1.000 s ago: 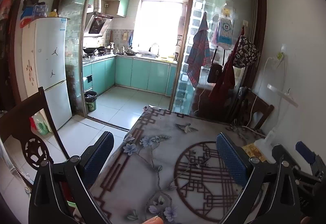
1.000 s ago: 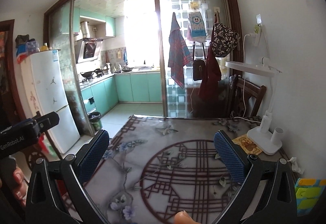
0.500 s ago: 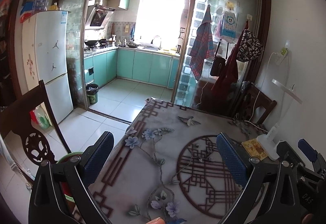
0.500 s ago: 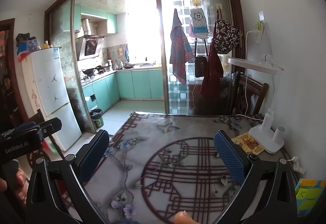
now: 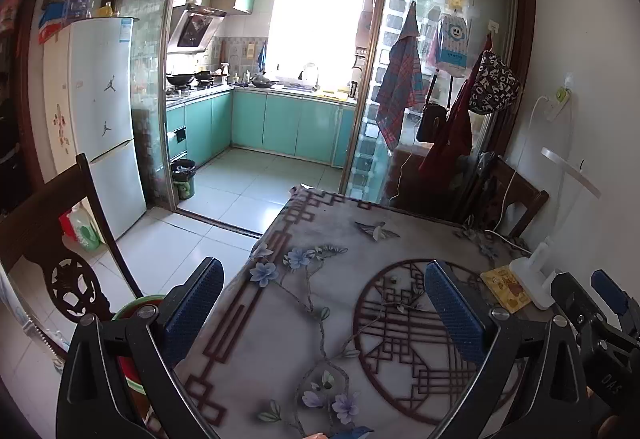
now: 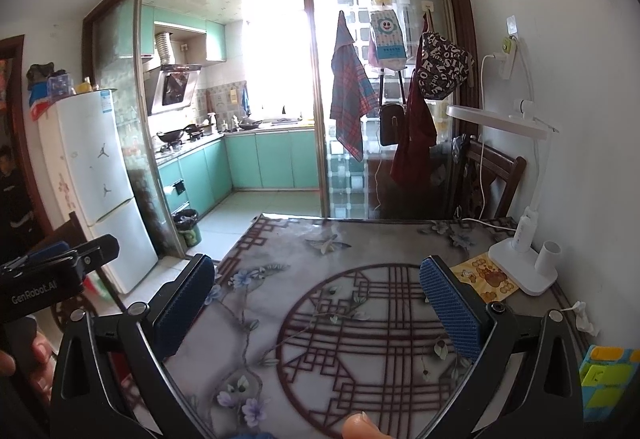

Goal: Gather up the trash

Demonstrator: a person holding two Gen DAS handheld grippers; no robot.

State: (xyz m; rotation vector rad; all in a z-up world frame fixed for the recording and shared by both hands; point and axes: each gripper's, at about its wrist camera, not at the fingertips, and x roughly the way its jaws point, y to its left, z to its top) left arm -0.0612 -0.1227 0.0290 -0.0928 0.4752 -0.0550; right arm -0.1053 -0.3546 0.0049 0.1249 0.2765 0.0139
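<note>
**Both tools pulled back, spread wide over patterned surface**

Since a second ago both views have backed off and tipped down a bit: more of the surface (image 5: 320, 319) shows, and a green basin rim (image 5: 132, 309) now shows at the left view's lower left. Fridge (image 5: 100, 111) and teal kitchen sit behind the glass sliding door. Dark wooden chair (image 5: 52, 239) stands at the surface's left edge. Left tool (image 5: 324, 315) released, fingers wide apart, nothing between them, above the surface's left part. Right tool (image 6: 316, 303) also released and empty, over the round lattice print. White desk lamp (image 6: 524, 271) stands at the far right by the wall, touching a yellow card (image 6: 484, 279). Trash: a small crumpled white tissue (image 6: 582, 315) lies at the right edge just beside the lamp base, well right of the right tool. Black bin (image 6: 187, 225) on the kitchen floor.
</note>
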